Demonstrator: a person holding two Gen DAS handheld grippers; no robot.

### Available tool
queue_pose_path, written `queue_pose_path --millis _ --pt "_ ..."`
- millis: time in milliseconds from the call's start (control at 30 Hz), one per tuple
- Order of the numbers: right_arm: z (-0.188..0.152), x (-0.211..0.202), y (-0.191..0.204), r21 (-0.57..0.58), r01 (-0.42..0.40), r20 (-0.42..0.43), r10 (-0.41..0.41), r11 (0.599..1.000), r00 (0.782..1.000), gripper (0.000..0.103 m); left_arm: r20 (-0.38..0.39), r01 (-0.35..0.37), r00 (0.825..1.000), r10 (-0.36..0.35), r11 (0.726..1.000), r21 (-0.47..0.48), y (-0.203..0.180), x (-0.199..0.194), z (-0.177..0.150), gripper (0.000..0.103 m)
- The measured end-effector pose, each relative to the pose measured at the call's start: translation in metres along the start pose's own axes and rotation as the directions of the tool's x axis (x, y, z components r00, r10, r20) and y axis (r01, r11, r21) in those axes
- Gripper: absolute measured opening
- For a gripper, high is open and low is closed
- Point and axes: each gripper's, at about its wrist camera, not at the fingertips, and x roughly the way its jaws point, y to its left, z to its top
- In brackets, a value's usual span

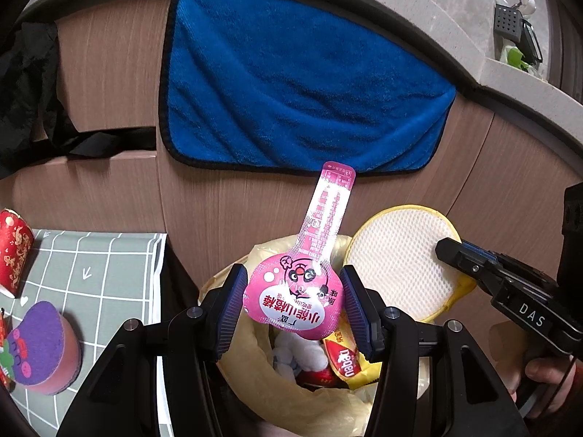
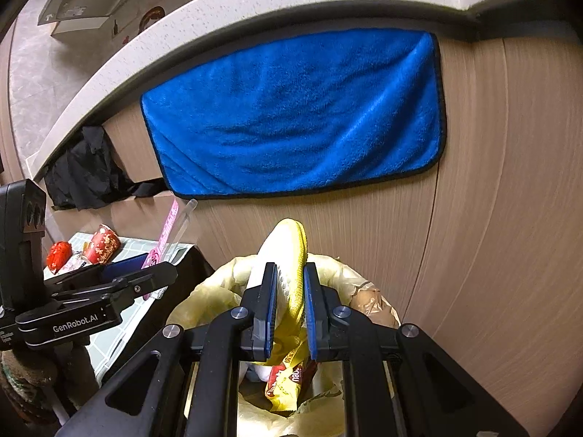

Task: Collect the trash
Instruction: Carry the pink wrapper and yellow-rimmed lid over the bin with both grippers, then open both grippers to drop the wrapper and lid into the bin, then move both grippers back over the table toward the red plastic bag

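Where blue towel (image 1: 302, 83) hangs: wood cabinet (image 1: 226, 215).

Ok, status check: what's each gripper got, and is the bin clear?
Left gripper shut on pink snack wrapper, over bin. Right gripper shut on yellow mesh pad, over bin too. Nothing blocking the opening.

Home kitchen, speckled stone counter (image 2: 255, 3), wood-grain cabinet fronts (image 2: 492, 200), blue towel (image 2: 291, 116), lined trash bin (image 1: 233, 364)
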Motion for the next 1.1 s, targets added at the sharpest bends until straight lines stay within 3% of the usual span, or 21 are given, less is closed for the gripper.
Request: queue_pose_path --millis 233,333,367,400,467,733,933,1100 --pt "-0.003 0.011 -0.004 0.009 0.0 -0.022 0.001 1.0 1.0 0.013 -0.015 0.006 1.0 -0.006 1.0 -0.007 0.0 0.011 -0.003 0.053" --pt "-0.005 0.013 -0.007 0.025 -0.002 -0.022 0.002 1.0 1.0 0.015 -0.035 0.064 0.997 -0.064 0.998 -0.016 0.002 0.017 -0.002 0.056" --pt "-0.004 0.015 -0.007 0.032 -0.007 -0.024 0.008 0.999 1.0 0.024 -0.048 0.07 0.996 -0.071 0.997 -0.021 0.002 0.02 -0.002 0.067" --pt "-0.005 0.017 -0.009 0.048 -0.01 -0.033 0.012 0.999 0.999 0.042 -0.048 0.071 0.996 -0.072 0.997 -0.03 0.003 0.021 -0.002 0.073" --pt "-0.006 0.017 -0.012 0.07 -0.007 -0.024 0.009 0.997 1.0 0.055 -0.031 0.081 0.996 -0.083 0.996 -0.042 0.005 0.018 -0.002 0.078" --pt "-0.006 0.002 -0.012 0.087 0.002 -0.012 0.0 0.996 1.0 0.055 -0.012 0.04 0.999 -0.041 0.997 -0.067 0.023 -0.01 0.002 0.078" --pt "-0.005 -0.013 0.006 0.087 -0.041 0.007 0.04 0.995 0.999 0.055 0.052 -0.045 0.997 0.049 0.996 -0.079 0.052 -0.057 -0.006 0.078" --pt "-0.005 -0.019 0.035 0.057 -0.097 0.022 0.095 0.994 0.995 0.055 0.105 -0.125 0.985 0.136 0.987 -0.106 0.096 -0.104 -0.013 0.078"
